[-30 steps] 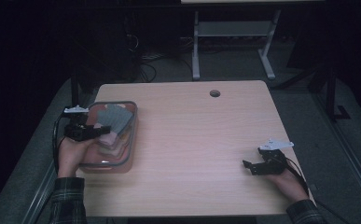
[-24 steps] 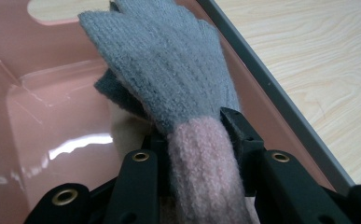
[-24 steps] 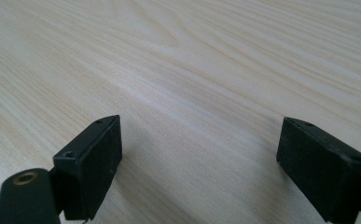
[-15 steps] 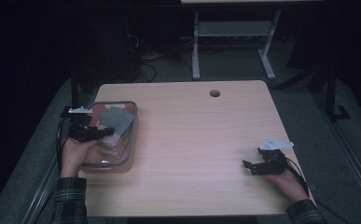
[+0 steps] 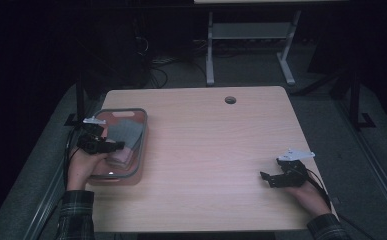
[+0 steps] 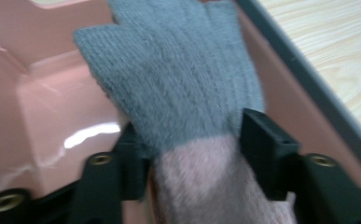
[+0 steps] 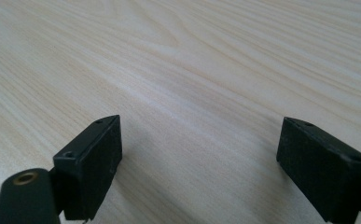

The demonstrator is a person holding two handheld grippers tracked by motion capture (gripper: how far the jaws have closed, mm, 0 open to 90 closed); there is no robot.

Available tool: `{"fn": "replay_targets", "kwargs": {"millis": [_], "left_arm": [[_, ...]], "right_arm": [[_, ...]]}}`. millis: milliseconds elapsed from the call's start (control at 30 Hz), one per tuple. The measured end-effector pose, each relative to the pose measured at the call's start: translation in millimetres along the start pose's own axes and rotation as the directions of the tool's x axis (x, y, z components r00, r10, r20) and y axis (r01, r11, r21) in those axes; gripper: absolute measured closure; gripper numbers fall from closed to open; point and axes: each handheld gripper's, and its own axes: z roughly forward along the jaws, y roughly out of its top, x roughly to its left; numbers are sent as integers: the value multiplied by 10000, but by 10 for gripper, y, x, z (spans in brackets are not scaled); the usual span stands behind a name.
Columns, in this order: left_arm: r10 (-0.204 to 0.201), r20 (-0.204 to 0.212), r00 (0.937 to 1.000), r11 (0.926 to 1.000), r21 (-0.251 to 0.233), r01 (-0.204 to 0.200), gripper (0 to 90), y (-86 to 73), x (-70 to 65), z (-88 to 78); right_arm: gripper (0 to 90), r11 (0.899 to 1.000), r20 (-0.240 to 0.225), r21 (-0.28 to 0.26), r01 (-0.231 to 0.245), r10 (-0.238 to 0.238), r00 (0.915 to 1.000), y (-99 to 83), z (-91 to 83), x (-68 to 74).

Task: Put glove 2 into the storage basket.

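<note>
Okay, left gripper (image 6: 192, 140) jaws just been opening, straddling the grey-pink glove (image 6: 178, 84) in the pink bin (image 5: 140, 150) — glove's length runs straight ahead; right gripper (image 7: 197, 158) agape, well apart.

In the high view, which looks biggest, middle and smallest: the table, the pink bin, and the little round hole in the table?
Largest to smallest, as they look in the high view:
1. table, by far the widest thing.
2. pink bin, sitting at the table's left edge.
3. round hole, a tiny dark dot near the far edge.
</note>
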Motion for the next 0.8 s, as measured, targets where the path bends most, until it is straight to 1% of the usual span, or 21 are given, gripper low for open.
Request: {"fn": "replay_targets", "kwargs": {"millis": [33, 67, 100, 167, 267, 333, 367, 467, 633, 800], "left_arm": [[135, -139, 9998, 9999, -31, -135, 351, 3, 6, -5], [135, -139, 9998, 9999, -31, -135, 317, 3, 6, -5], [201, -358, 9992, 9997, -110, -205, 278, 8, 17, -11], [218, -426, 9989, 9997, -130, -223, 241, 8, 26, -15], [296, -730, 9969, 9994, -154, -308, 192, 3, 50, -43], [302, -763, 9966, 9993, -188, -318, 179, 4, 55, -57], [343, -853, 9958, 9986, -362, -375, 178, 2, 64, -93], [349, -914, 9952, 9980, -499, -395, 169, 1, 75, -123], [360, -951, 9948, 9973, -597, -418, 164, 4, 79, -153], [468, -820, 9955, 9956, -776, -532, 164, 41, 32, -186]], "right_arm": [[136, 10000, -2, 5, -1, 1, 10000, 0, 0, 0], [136, 10000, -2, 5, -1, 1, 10000, 0, 0, 0], [136, 10000, -3, 8, -4, 4, 10000, 0, -1, 0], [136, 10000, -3, 2, 2, -2, 10000, 0, 0, 0], [136, 10000, -2, 1, -1, 1, 10000, 0, 0, 0], [136, 10000, -3, 6, 0, 0, 10000, 0, -1, 0], [136, 10000, -4, 7, -1, 1, 10000, 0, -1, 0], [136, 10000, -4, 6, -3, 3, 10000, 0, -1, 0], [136, 10000, -1, 5, -1, 1, 10000, 0, 0, 0], [136, 10000, -1, 4, 2, -2, 10000, 0, 0, 0]]}}
